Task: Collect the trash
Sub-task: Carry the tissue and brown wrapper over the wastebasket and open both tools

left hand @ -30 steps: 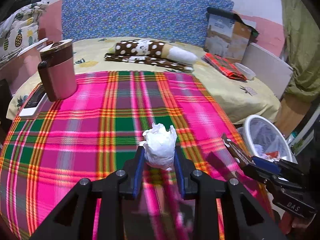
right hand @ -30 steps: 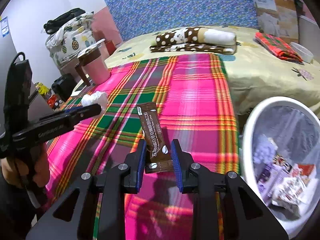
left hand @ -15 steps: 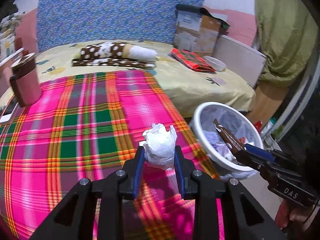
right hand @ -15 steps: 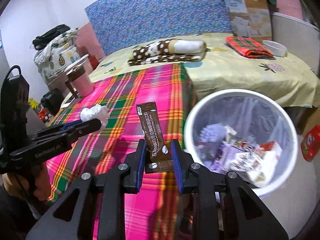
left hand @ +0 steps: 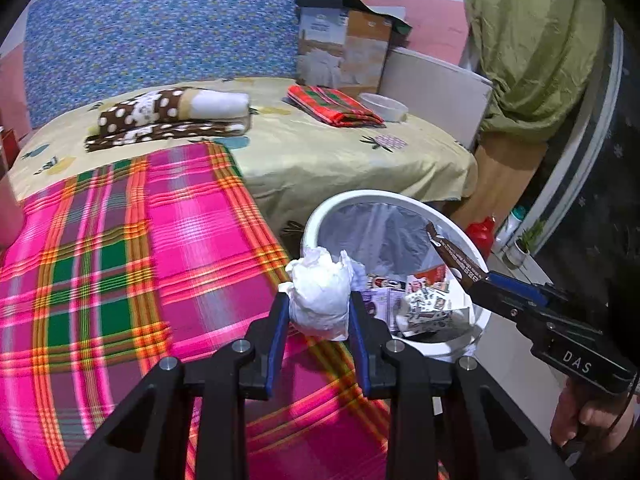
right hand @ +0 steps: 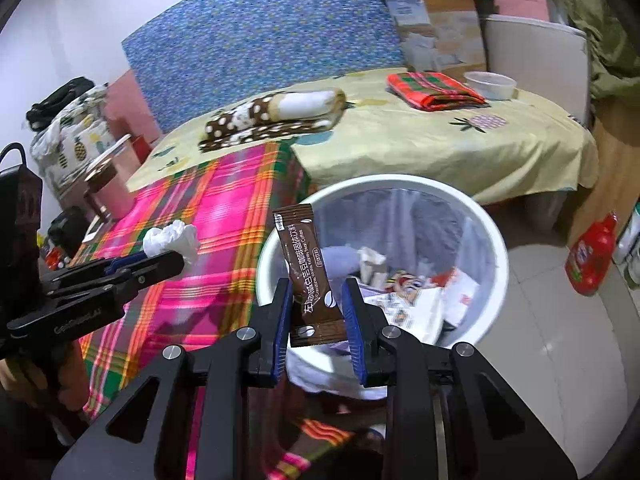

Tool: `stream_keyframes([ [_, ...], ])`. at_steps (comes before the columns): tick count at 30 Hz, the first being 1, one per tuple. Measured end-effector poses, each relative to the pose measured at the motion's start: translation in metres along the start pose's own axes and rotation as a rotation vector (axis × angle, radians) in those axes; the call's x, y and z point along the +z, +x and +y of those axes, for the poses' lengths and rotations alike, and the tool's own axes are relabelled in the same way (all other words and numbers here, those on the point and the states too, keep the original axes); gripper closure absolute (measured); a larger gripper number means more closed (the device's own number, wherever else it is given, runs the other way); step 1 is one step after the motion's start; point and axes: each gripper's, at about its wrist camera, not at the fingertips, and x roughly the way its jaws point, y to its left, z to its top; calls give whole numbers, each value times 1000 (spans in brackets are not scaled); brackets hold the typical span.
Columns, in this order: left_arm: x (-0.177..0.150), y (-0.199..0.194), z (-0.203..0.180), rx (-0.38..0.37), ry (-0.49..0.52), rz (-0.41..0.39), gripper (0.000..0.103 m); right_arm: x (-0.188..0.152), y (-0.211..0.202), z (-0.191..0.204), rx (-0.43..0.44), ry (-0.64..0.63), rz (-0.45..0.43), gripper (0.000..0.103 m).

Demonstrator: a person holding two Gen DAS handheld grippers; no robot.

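My left gripper (left hand: 318,304) is shut on a crumpled white tissue (left hand: 320,296), held over the edge of the pink plaid blanket (left hand: 120,248) beside the bin's near rim. A brown coffee sachet (right hand: 308,272) stands upright in my right gripper (right hand: 316,296), which is shut on it above the white waste bin (right hand: 496,248). The bin (left hand: 476,324) has a clear liner and holds several wrappers and papers. The right gripper with the sachet (left hand: 456,258) shows at the right of the left wrist view. The left gripper and tissue (right hand: 172,238) show at the left of the right wrist view.
A yellow bed sheet (left hand: 320,152) carries a polka-dot rolled blanket (left hand: 172,116), a folded red plaid cloth (left hand: 332,106) and a white bowl (left hand: 384,106). A cardboard box (left hand: 344,52) stands behind. A red bottle (right hand: 592,252) lies on the tiled floor right of the bin. A pink mug (right hand: 112,188) sits far left.
Both grippers have swung to the right, from over the plaid blanket to the white bin. The tissue and the sachet stay held as before. The bin now fills the middle of both views.
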Motion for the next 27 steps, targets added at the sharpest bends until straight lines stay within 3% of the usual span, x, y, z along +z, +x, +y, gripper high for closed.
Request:
stream_keyframes([
  [15, 5, 51, -41, -70, 71, 73, 71, 0, 14, -32, -56, 28, 51, 75],
  [21, 7, 61, -46, -89, 76, 84, 58, -1, 20, -39, -65, 38, 69, 73],
  [27, 7, 57, -43, -96, 65, 78, 54, -2, 11, -39, -74, 49, 48, 70],
])
